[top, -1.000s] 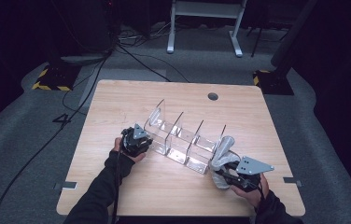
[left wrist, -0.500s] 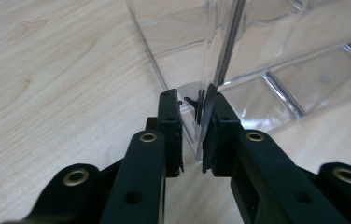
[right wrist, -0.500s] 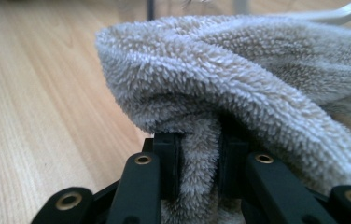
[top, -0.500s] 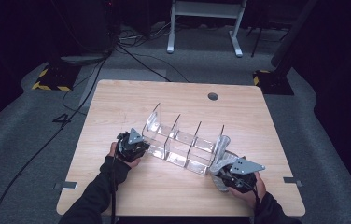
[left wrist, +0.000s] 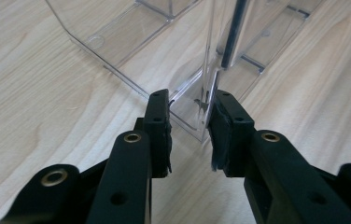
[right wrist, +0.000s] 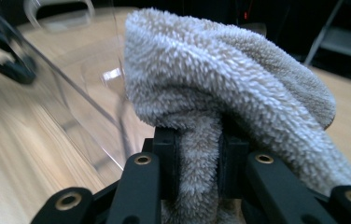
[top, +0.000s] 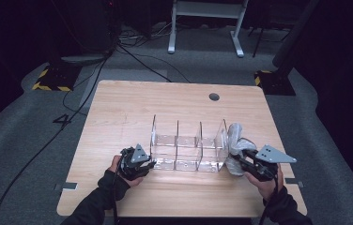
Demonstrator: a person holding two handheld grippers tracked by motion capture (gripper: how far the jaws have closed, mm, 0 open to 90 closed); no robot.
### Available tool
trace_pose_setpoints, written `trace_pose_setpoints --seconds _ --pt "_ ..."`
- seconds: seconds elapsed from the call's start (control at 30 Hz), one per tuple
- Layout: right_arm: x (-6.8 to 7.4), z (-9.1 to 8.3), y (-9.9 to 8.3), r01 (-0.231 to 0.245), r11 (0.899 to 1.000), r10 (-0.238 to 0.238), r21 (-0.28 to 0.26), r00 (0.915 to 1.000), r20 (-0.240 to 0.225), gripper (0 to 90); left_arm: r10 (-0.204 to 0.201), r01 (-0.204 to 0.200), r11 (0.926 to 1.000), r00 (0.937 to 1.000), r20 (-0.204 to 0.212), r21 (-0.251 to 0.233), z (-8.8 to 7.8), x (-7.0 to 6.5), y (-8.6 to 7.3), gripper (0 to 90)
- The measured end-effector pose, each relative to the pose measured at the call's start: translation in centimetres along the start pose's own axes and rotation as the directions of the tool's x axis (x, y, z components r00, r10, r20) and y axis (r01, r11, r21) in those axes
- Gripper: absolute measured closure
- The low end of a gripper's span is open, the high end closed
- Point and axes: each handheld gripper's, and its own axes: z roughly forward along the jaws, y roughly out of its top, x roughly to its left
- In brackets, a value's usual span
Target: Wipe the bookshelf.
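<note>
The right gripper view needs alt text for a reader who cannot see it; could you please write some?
A black two-jaw right gripper is shut on a fold of fluffy grey terry cloth, which bulges above its jaws. To the left stands a clear acrylic divided organiser on the light wooden table.

place: lab | cues: floor cables (top: pixel 132 58); hazard-taped stand base (top: pixel 52 77)

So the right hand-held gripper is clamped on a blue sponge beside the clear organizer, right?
Not a blue sponge: the right hand-held gripper is clamped on a grey fluffy cloth, beside the clear organizer. The right gripper view shows it.
</note>
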Motion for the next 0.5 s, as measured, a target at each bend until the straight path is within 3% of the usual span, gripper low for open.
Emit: trace_pose_setpoints --seconds 0.1,0.2,0.4,0.5 --pt "0.7 -1.6 1.1 0.025 0.998 -0.026 -0.054 0.9995 -0.020 74.3 -0.001 0.001 1.0000 1.0000 0.006 -0.002 -0.1 -0.2 0.0 71.4" --pt "1.5 -1.8 1.2 0.064 0.997 -0.066 -0.040 0.9973 -0.034 74.2 0.008 -0.008 1.0000 0.9999 0.006 -0.003 -0.1 -0.5 -0.1 71.9" --pt "1.4 -1.0 -0.9 0.011 0.999 -0.013 -0.037 0.9985 -0.053 73.8 0.018 -0.018 0.9998 0.9998 0.008 -0.003 -0.1 -0.6 -0.2 74.1" --pt "1.8 -0.8 -1.8 0.023 1.000 -0.023 0.001 0.9986 -0.048 73.8 0.010 -0.010 0.9999 0.9997 0.020 -0.009 0.0 -0.5 -0.3 74.1"
